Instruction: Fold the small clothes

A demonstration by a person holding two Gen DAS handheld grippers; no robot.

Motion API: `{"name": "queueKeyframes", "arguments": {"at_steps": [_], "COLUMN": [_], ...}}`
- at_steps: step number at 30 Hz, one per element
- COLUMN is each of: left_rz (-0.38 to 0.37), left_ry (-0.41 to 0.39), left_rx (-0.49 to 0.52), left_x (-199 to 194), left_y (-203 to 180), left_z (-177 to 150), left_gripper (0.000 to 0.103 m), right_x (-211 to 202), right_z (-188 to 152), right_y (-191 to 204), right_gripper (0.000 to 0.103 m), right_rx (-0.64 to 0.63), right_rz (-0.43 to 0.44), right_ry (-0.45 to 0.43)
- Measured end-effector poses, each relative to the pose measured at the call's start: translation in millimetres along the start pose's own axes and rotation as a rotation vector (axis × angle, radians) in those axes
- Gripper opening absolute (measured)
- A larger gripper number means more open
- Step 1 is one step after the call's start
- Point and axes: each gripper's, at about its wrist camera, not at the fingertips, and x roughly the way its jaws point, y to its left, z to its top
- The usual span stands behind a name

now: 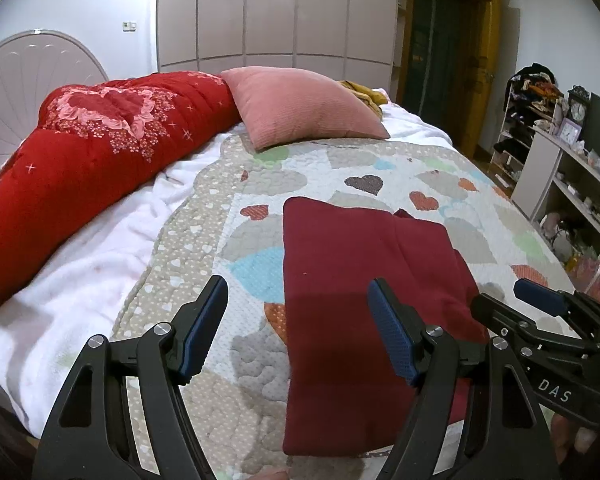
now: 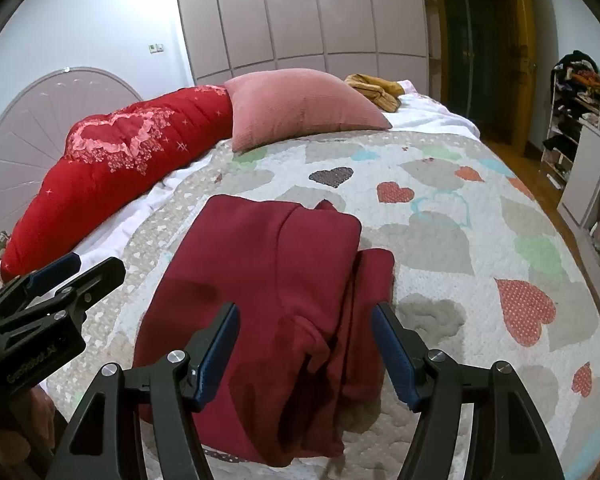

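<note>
Dark red folded knit garment (image 2: 268,292) lay lower centre on heart-patterned quilt (image 2: 440,240); your left gripper (image 1: 296,332) and right gripper (image 2: 304,348) stood wide, empty.

One dark red folded garment (image 1: 364,280) on one heart-patterned quilt (image 1: 340,168). One pink pillow (image 1: 300,108), one red floral comforter (image 1: 100,152), one mustard-yellow cloth (image 2: 376,86). Two grippers: left gripper (image 1: 296,328), right gripper (image 2: 304,352), two blue-padded fingers (image 1: 202,326) each. One rounded headboard (image 1: 32,80).
</note>
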Motion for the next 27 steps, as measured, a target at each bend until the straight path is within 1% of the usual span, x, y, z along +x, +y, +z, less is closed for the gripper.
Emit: {"name": "queueKeyframes", "arguments": {"at_steps": [27], "left_rz": [-0.016], "left_ry": [0.023], "left_rx": [0.013], "left_x": [9.3], "left_y": [-6.6], "left_z": [-2.9], "left_gripper": [0.073], "right_x": [9.0], "right_z": [-3.4], "right_y": [0.5], "right_gripper": [0.066], "right_rx": [-0.001], "right_rz": [0.014], "right_ry": [0.031]}}
